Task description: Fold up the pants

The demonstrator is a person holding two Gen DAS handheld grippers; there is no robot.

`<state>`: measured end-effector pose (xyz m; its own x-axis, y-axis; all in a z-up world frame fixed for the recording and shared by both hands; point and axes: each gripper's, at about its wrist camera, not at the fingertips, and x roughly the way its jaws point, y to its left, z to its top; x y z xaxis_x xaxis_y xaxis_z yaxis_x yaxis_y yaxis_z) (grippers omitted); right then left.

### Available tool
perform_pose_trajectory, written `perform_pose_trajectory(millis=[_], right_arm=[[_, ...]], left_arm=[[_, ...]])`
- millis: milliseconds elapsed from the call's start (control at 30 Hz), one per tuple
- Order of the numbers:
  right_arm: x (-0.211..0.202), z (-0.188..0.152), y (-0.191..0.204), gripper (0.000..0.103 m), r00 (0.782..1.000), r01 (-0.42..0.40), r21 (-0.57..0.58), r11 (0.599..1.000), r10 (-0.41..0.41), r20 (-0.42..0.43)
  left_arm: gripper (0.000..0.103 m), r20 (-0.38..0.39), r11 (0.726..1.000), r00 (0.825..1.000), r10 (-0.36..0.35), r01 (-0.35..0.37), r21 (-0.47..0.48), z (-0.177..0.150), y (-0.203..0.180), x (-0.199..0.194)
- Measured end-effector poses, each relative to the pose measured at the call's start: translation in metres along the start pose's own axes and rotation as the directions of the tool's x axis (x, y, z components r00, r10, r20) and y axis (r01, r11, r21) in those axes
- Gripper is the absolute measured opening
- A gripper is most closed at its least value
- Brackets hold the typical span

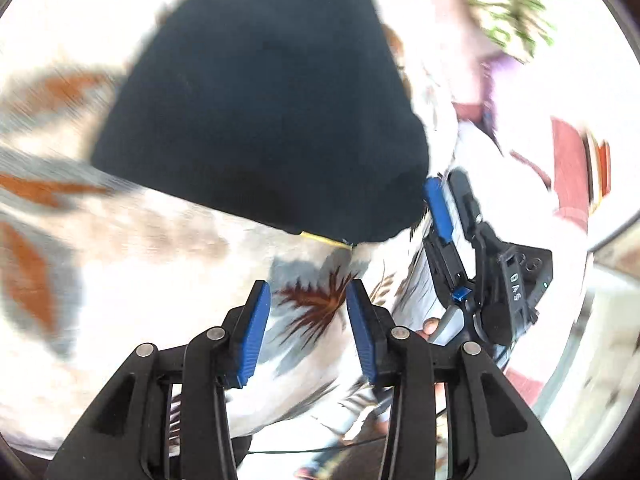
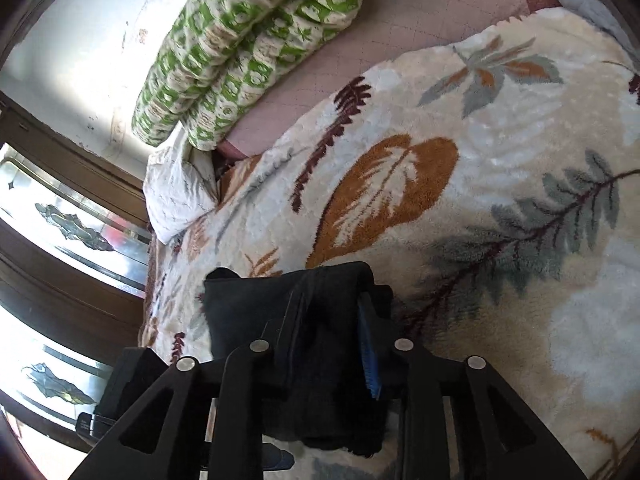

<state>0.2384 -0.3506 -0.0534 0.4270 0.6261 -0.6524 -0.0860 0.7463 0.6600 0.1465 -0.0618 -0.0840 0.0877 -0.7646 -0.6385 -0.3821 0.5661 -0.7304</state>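
While right tongs (image 2: 332,344) pinch the black pants (image 1: 264,112), left tongs (image 1: 308,332), agape and empty, should square the fold on the leaf-print blanket (image 2: 500,152).

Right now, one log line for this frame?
task: fold pants | left gripper: open, empty | right gripper: shut on pants | surface: leaf-print blanket | left view blurred
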Motion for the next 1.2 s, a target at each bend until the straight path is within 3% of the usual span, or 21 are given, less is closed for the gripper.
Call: perform_pose_trajectory(millis=[133, 233, 433, 500, 533, 600, 667, 800, 933, 1067, 1200], right_arm=[[-0.031, -0.017, 0.01, 0.038, 1.0, -0.01, -0.02, 1.0, 0.011, 0.015], [-0.033, -0.031, 0.008, 0.043, 1.0, -0.008, 0.014, 1.0, 0.008, -0.008], [-0.004, -0.05, 0.004, 0.043, 0.997, 0.042, 0.075, 0.996, -0.037, -0.073], [0.001, -0.052, 0.003, 0.033, 0.997, 0.041, 0.073, 0.997, -0.035, -0.073], [-0.001, -0.053, 0.002, 0.026, 0.998, 0.029, 0.072, 0.997, -0.025, -0.053], [-0.005, -0.058, -0.007, 0.025, 1.0, 0.024, 0.095, 0.995, -0.022, -0.02], [0.003, -0.064, -0.02, 0.021, 0.998, 0.046, 0.114, 0.992, -0.041, -0.047], [0.006, -0.064, -0.029, 0.022, 0.999, 0.019, 0.133, 0.991, -0.013, -0.042], [-0.01, -0.056, -0.022, 0.042, 0.999, -0.006, 0.152, 0.988, 0.013, -0.041], [-0.036, -0.034, -0.014, 0.056, 0.998, 0.023, 0.119, 0.993, -0.03, 0.051], [-0.035, -0.01, 0.004, 0.057, 0.995, 0.03, 0.061, 0.998, -0.036, 0.093]], left_arm=[[0.038, 0.135, 0.996, 0.99, 0.036, -0.047, 0.081, 0.004, -0.006, -0.043], [0.038, 0.195, 0.994, 0.979, 0.065, -0.081, 0.076, 0.016, -0.002, -0.053], [0.038, 0.177, 0.993, 0.977, 0.118, -0.121, 0.007, 0.043, 0.011, -0.032], [0.038, 0.157, 0.989, 0.976, 0.15, -0.151, -0.004, 0.049, 0.013, -0.02], [0.038, 0.15, 0.989, 0.978, 0.147, -0.148, -0.008, 0.047, 0.016, -0.018], [0.038, 0.149, 0.987, 0.976, 0.157, -0.158, -0.003, 0.05, 0.017, -0.013], [0.038, 0.144, 0.987, 0.977, 0.158, -0.159, -0.003, 0.051, 0.016, -0.013], [0.038, 0.111, 0.992, 0.987, 0.118, -0.123, 0.037, 0.053, 0.009, -0.02], [0.038, 0.183, 0.991, 0.978, 0.096, -0.111, 0.077, 0.063, 0.0, -0.053], [0.038, 0.226, 0.982, 0.967, 0.116, -0.145, 0.116, 0.083, -0.024, -0.069], [0.038, 0.23, 0.955, 0.957, 0.18, -0.226, 0.194, 0.102, -0.058, -0.054]])
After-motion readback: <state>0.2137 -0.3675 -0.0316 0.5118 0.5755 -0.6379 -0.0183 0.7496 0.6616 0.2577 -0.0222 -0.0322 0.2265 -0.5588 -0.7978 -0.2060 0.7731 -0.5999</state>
